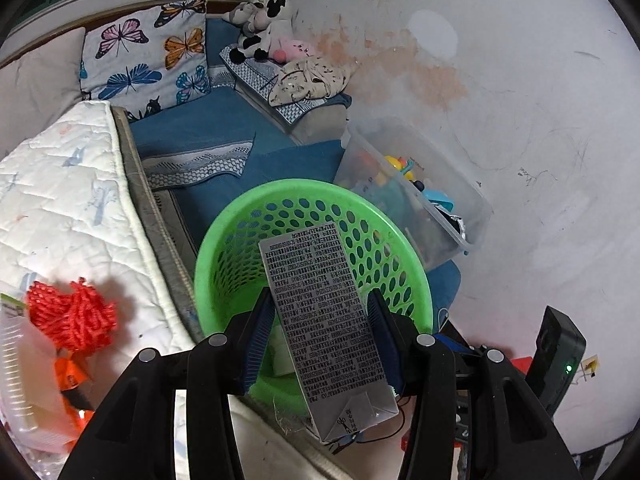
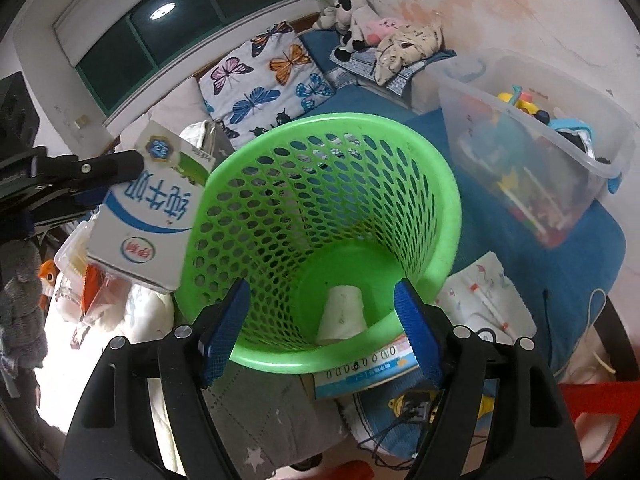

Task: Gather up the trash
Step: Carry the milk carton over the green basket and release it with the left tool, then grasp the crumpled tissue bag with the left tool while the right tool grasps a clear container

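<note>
A: The left gripper (image 1: 320, 332) clamps the white-and-blue cardboard milk carton (image 1: 326, 320) above the perforated green plastic basket (image 2: 448, 200); the right gripper (image 2: 322, 332) stands open, empty.

B: Released now, the carton's end might strike the rim, though the overlap is hard to judge.

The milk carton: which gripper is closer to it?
Left. The left gripper clamps the milk carton itself; the right gripper hangs open over the green basket, beside the carton.
</note>
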